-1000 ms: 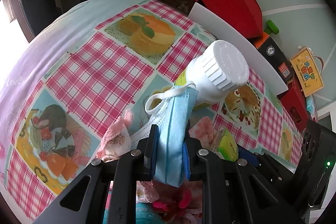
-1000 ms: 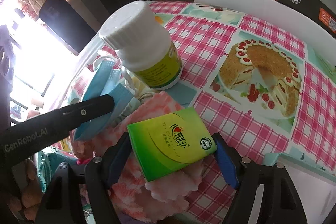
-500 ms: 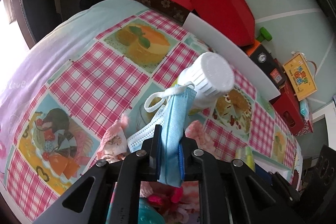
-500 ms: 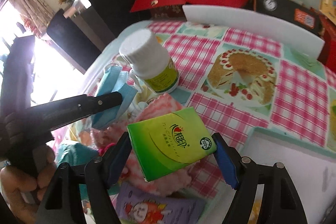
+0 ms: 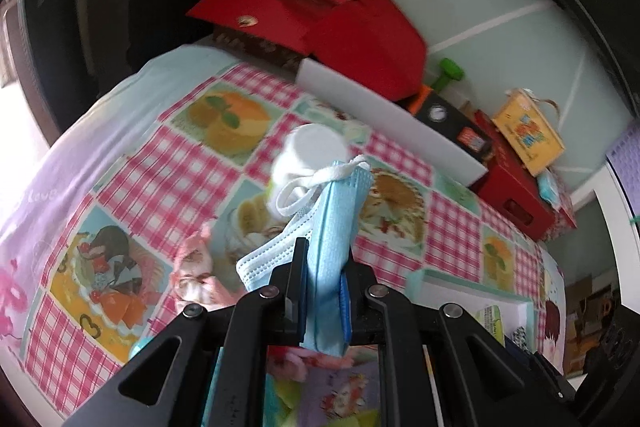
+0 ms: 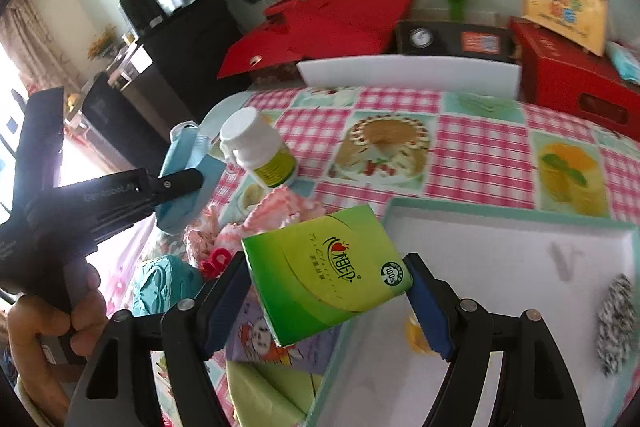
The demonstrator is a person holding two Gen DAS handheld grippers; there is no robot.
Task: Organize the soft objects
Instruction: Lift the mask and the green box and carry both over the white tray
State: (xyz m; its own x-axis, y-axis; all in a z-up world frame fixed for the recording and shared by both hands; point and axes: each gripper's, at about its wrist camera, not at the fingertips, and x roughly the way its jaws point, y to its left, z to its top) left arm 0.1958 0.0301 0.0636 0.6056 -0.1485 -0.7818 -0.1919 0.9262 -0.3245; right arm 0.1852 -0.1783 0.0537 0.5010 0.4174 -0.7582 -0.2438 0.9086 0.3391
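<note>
My left gripper (image 5: 325, 269) is shut on a folded blue face mask (image 5: 336, 227) with white ear loops, held above the checked tablecloth; it also shows in the right wrist view (image 6: 182, 183). My right gripper (image 6: 326, 281) is shut on a green tissue pack (image 6: 326, 273), held above the left edge of a white tray (image 6: 472, 251) with a teal rim. A pink frilly cloth (image 6: 280, 213) and a pink sock-like piece (image 5: 194, 263) lie on the table below.
A white-capped bottle (image 6: 258, 149) stands on the tablecloth beyond the cloths. The tray holds a speckled grey item (image 6: 614, 323) at right. A teal cloth (image 6: 160, 283) and cartoon packet (image 6: 272, 341) lie near. Red boxes (image 6: 340, 15) and a white board (image 6: 408, 73) line the far edge.
Both grippers have risen and pulled back from the table with their loads. The right one moved rightward, so the white tray has come into view beneath the tissue pack.
</note>
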